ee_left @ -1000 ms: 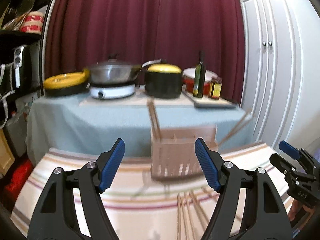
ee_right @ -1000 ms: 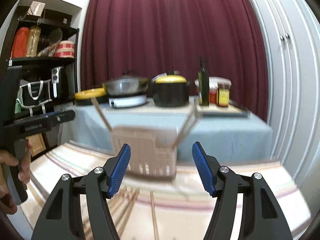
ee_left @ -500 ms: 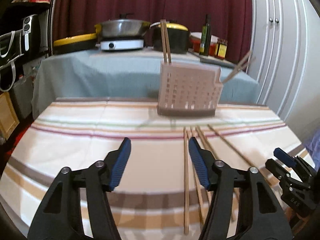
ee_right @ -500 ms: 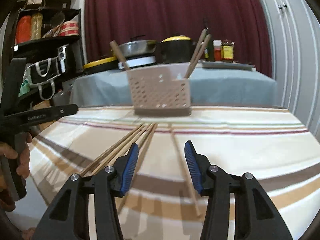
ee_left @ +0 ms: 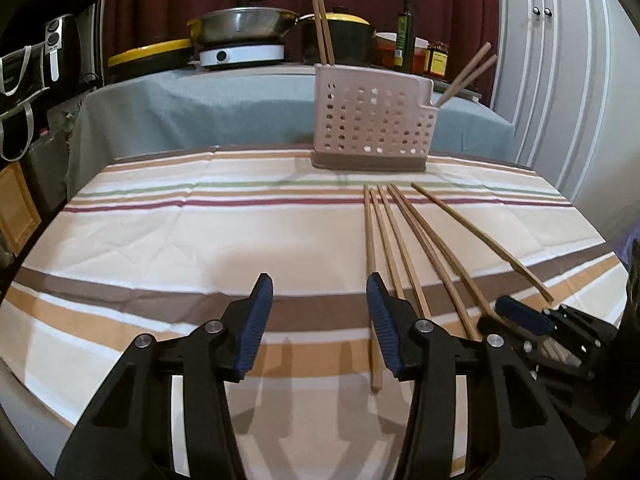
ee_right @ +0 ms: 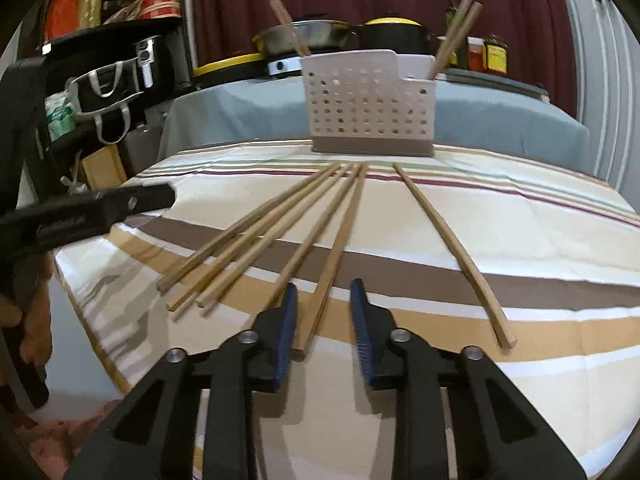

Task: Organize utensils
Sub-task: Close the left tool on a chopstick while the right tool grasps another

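Both grippers have been lowered toward the striped tablecloth (ee_left: 160,240), where the right gripper (ee_right: 323,330), jaws partly open and empty, straddles one long wooden chopstick (ee_right: 332,256) to be pinched next and carried to the perforated white plastic utensil basket (ee_right: 368,104), while the left gripper (ee_left: 318,326) is held wide open and empty.

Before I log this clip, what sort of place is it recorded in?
Most likely a home kitchen or dining corner. A side table behind holds a pan on a portable cooktop, a yellow-lidded black pot and an oil bottle; chopsticks lie on a striped tablecloth before a perforated utensil caddy.
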A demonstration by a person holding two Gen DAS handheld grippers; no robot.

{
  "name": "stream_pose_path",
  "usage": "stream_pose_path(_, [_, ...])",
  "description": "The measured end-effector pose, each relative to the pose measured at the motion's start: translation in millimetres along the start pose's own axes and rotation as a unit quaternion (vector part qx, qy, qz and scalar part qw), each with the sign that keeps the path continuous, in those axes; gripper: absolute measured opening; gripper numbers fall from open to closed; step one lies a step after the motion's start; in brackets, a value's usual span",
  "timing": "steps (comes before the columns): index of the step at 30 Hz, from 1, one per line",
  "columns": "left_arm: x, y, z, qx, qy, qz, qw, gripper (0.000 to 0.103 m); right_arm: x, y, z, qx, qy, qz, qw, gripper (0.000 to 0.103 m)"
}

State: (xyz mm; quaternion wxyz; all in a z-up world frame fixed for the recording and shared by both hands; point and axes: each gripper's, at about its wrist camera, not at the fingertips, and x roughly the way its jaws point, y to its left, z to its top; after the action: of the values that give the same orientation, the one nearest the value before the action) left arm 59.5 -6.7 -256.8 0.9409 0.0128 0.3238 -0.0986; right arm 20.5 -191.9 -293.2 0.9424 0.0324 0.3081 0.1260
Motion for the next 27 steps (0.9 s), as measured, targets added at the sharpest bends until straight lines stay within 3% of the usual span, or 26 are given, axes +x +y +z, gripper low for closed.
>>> stream_pose_path(4, [5,-5,-8,0.002,0.011,-0.009,0.9999,0.043,-1,-5,-2,0.007,0.0,-0.013,1.0,0.015])
stream_pose_path(16, [15,-13,-30,0.003,0.032,-0.031,0.999,0.036,-2,-8,-1,0.009,-0.002,-0.015,1.0,0.014])
stream_pose_path(21, [17,-14,-35,0.004,0.032,-0.034,0.9989,0.025,-2,-9,-1,0.01,-0.002,-0.014,1.0,0.014])
stream_pose_path(27, [16,-16,-39,0.011,0.017,-0.03,0.9993,0.023,-3,-11,-1,0.013,-0.005,-0.011,1.0,0.014])
